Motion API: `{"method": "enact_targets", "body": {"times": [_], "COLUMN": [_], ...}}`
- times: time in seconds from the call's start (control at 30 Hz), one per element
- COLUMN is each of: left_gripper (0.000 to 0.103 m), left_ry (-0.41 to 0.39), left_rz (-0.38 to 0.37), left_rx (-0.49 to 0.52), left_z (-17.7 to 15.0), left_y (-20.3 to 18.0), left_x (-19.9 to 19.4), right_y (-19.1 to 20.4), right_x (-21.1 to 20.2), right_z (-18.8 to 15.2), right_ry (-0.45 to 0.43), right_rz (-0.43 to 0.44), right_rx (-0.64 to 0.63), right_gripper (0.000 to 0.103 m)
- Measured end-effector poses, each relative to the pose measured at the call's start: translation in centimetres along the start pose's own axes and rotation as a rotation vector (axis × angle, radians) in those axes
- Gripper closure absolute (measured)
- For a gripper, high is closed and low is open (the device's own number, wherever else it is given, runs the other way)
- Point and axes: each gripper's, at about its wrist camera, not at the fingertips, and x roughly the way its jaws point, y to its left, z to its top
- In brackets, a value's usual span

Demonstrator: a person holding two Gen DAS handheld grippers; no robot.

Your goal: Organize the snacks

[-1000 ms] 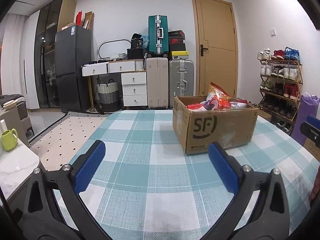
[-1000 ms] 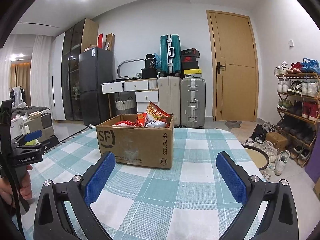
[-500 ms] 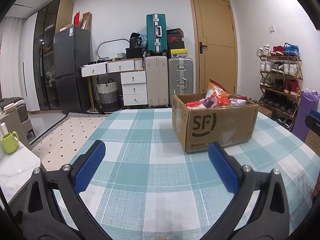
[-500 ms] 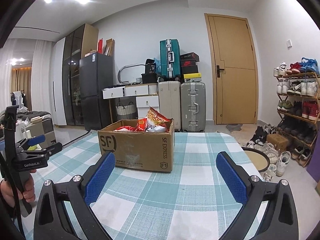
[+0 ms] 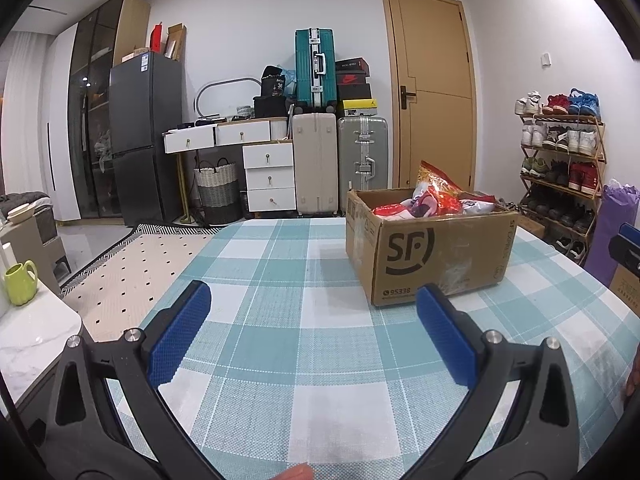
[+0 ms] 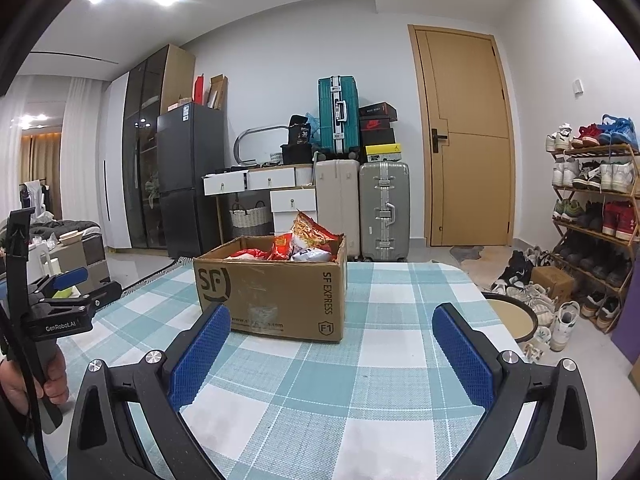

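Left claw [image 5: 314, 334] spread wide, empty; right claw [image 6: 330, 354] likewise, short of snack box [image 6: 272, 288].

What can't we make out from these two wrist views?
- Snack bags low in the cardboard box: hidden by its walls in both views, so no count.
- Small print on the box front: too small, right wrist view.
- Right gripper: cut off by the edge in the left wrist view.
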Motion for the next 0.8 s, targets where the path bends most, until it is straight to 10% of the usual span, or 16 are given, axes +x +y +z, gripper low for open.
{"method": "enact_targets", "body": {"times": [0.8], "left_gripper": [0.000], "left_ry": [0.006], "left_rz": [0.005], "left_rx": [0.008], "left_z": [-0.11], "left_y": [0.11], "left_x": [0.49], "right_y": [0.24], "right_x": [0.38], "right_z": [-0.13], "right_ry": [0.035], "right_rz": [-0.007], "right_rx": [-0.010], "right_gripper": [0.000]}}
